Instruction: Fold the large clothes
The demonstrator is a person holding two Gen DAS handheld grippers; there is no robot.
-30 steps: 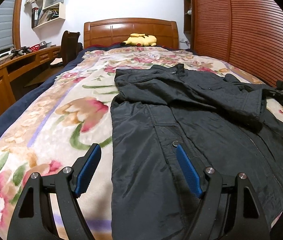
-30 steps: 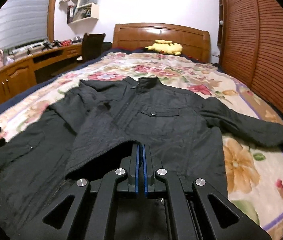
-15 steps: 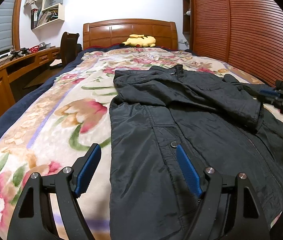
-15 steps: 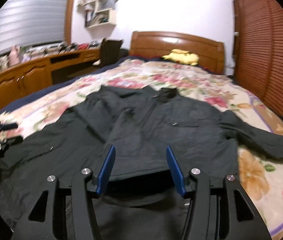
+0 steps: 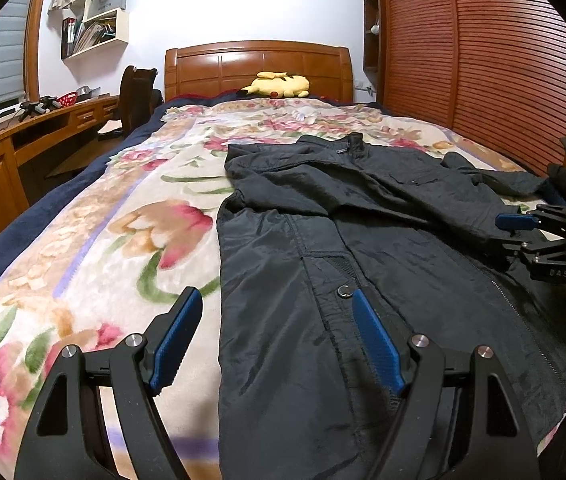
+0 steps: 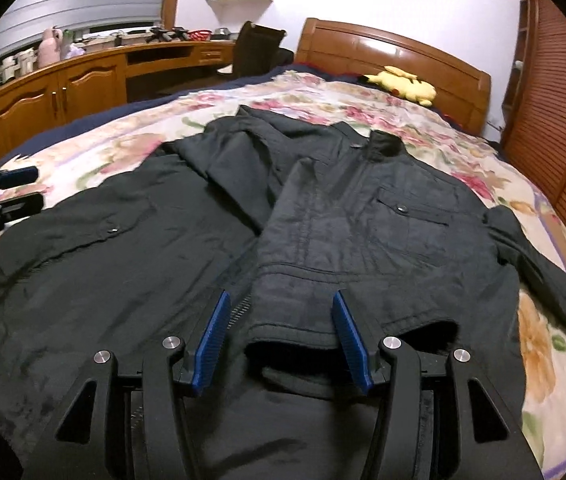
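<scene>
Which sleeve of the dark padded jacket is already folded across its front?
The sleeve on the left gripper's side, cuff at the right gripper; the other sleeve lies spread on the floral blanket.

Left gripper [image 5: 277,336] and right gripper [image 6: 279,338]: black skeletal frames with triangular cut-outs, silver round pivot screws, ribbed blue finger pads [image 6: 213,344]; white lettering on the right gripper's side

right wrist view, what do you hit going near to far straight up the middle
right gripper, open → folded sleeve cuff → jacket collar → floral blanket → yellow plush toy → wooden headboard
</scene>
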